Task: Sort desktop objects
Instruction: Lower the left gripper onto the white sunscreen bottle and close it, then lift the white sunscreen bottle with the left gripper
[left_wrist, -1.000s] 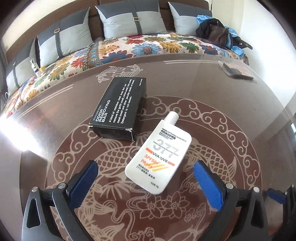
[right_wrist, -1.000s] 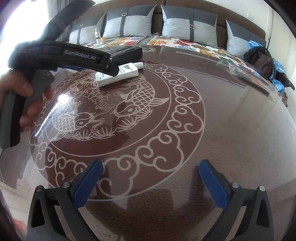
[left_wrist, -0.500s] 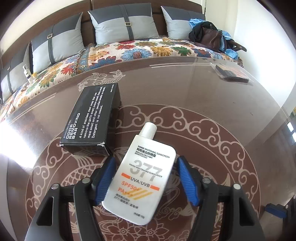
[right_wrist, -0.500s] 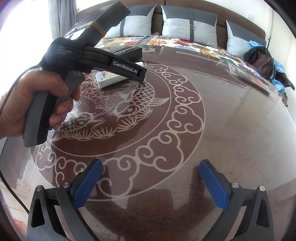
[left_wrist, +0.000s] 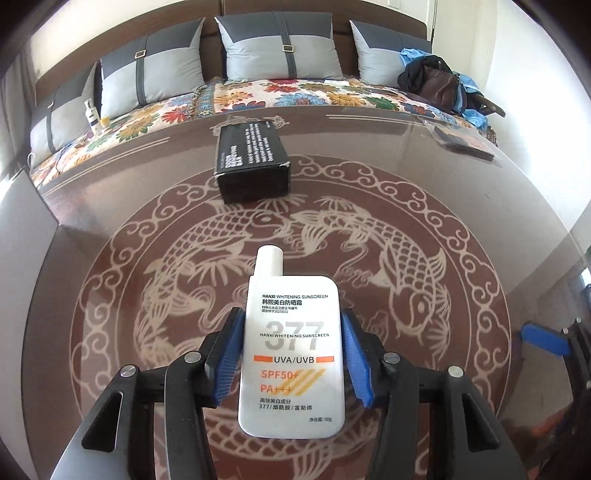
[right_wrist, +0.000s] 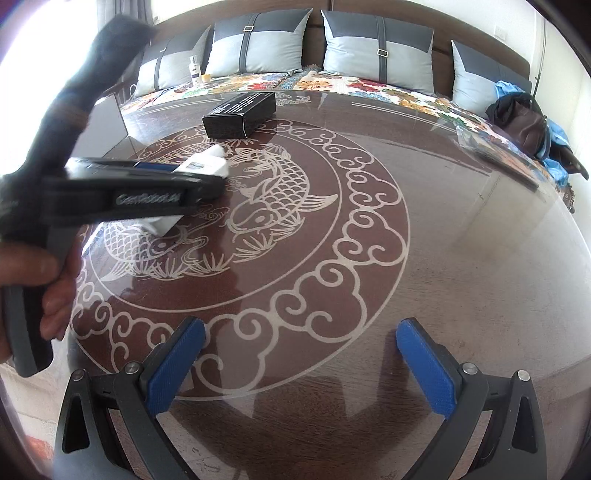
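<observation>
White sunscreen (left_wrist: 291, 354) sits clamped between the left tongs (left_wrist: 291, 358), cap pointing away, above the bench (left_wrist: 461, 206). Black box (left_wrist: 251, 166) lies well ahead. Right tongs (right_wrist: 303, 365) gape, holding nothing.

One white sunscreen bottle (left_wrist: 291, 354), frame centre. One black box (left_wrist: 251, 162), upper centre. Two grippers: left gripper (left_wrist: 291, 358) lower centre, right gripper (right_wrist: 301, 363) at the bottom of the right wrist view. Four grey pillows along the top of the frame. One small bottle (left_wrist: 91, 114), upper left. One brown bag (left_wrist: 439, 86), upper right. One flat packet (left_wrist: 463, 142), right edge of table (left_wrist: 406, 177).
</observation>
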